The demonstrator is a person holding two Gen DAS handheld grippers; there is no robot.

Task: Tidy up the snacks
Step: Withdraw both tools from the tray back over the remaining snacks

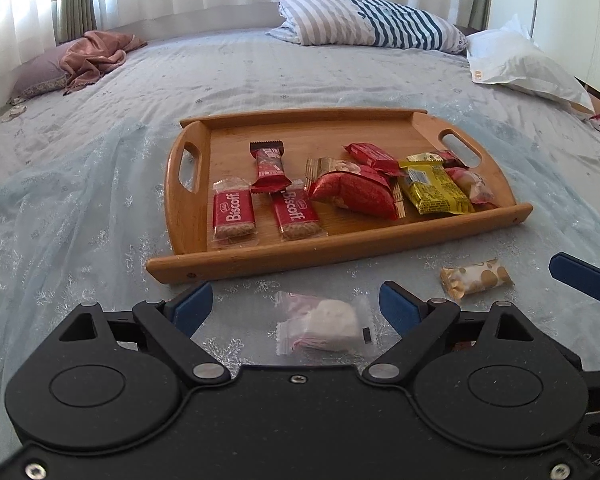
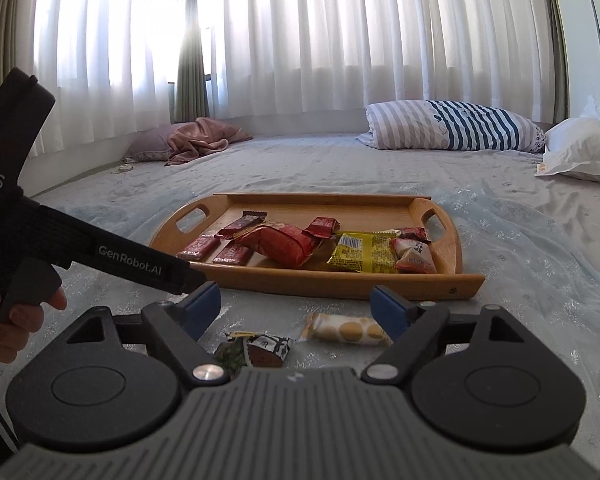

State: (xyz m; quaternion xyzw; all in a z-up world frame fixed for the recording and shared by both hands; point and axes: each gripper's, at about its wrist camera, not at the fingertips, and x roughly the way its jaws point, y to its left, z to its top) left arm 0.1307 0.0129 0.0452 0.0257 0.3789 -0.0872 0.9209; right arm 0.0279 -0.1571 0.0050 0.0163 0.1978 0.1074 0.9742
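- While both my claws hover low over the bed (image 1: 260, 76), the wooden tray (image 1: 188, 216) lies ahead of them on the pale blue bedspread, already carrying most of the snacks.
- My left claw (image 1: 296, 304) stands released, its blue fingertips (image 1: 194, 304) spread wide with nothing pressed between them; a clear-wrapped white sweet (image 1: 328, 326) lies on the bedspread in the gap, touching neither pad.
- My right claw (image 2: 296, 308) is likewise released and grips nothing; a cream packet printed with round biscuits (image 2: 348, 330) lies on the bedspread just ahead of its right finger, and a dark brown wrapped snack (image 2: 266, 350) sits close under the claw body.
- On the tray, two Biscoff packets (image 1: 233, 218) lie side by side at the left, a red chocolate bar (image 1: 269, 170) just behind them.
- A large red bag (image 1: 354, 192) occupies the tray's middle, with a yellow packet (image 1: 436, 194) to its right and smaller red-and-white wrappers crowded against the right handle.
- Seen from my right wrist, a hand (image 2: 16, 312) grips the handle of the left device at the frame's left edge.
- Behind the tray, a striped pillow (image 1: 372, 22) and a pink cloth (image 1: 96, 56) rest near white curtains (image 2: 300, 40).
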